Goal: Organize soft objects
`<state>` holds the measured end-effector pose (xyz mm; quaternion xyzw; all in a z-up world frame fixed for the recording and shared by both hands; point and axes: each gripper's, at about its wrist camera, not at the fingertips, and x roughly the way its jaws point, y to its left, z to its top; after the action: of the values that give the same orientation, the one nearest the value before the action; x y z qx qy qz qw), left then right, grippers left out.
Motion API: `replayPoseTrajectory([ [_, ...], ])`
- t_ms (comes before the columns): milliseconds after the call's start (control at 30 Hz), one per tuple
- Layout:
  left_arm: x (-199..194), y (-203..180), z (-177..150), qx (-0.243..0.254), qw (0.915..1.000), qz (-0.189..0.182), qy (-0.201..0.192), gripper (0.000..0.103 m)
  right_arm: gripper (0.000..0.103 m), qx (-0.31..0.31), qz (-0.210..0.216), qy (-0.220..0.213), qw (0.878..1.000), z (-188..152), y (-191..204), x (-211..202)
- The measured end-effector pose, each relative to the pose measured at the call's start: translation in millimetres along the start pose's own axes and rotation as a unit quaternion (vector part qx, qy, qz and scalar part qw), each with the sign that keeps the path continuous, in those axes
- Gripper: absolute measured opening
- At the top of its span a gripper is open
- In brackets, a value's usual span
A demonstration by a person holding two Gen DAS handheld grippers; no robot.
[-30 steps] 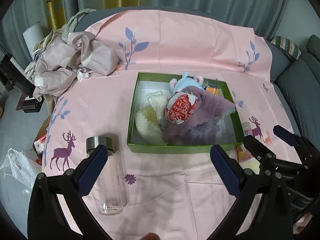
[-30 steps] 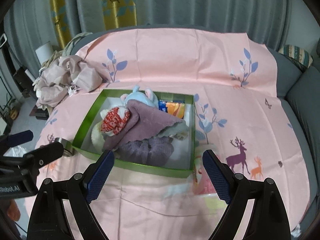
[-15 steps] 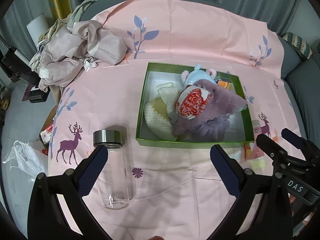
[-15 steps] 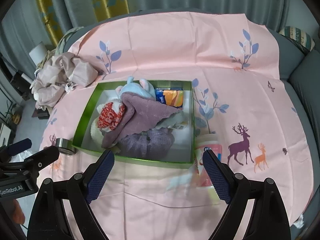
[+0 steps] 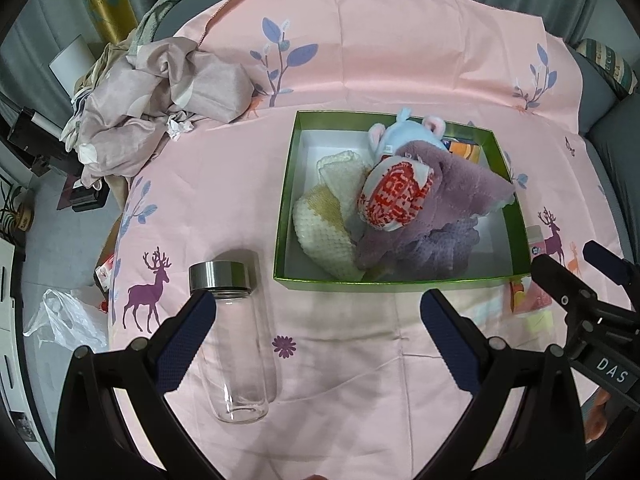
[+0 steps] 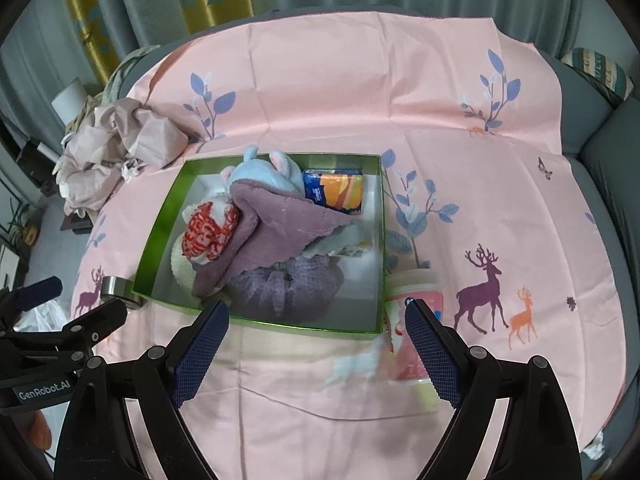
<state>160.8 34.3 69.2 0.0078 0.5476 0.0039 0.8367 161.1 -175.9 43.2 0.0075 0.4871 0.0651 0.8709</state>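
The green box (image 6: 262, 322) sits in the middle of the pink sheet (image 6: 360, 92). The soft things are inside it, likely to keep them together: a purple towel (image 6: 280, 220), a blue plush toy (image 6: 260, 172) at 12 o'clock and a red and white sock ball (image 5: 394, 196). The left gripper (image 5: 316, 320) and right gripper (image 6: 316, 328) hang wide apart, holding nothing. The hard glass bottle (image 5: 236, 336) lies outside at 7 o'clock.
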Motion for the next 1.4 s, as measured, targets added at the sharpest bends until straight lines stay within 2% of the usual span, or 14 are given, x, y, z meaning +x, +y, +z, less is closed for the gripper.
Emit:
replayPoseTrajectory([
  [1400, 4, -13, 1, 0.01, 0.9999, 0.009, 0.007, 0.102, 0.09, -0.004, -0.009, -0.004, 1.0, 0, -3, 2],
])
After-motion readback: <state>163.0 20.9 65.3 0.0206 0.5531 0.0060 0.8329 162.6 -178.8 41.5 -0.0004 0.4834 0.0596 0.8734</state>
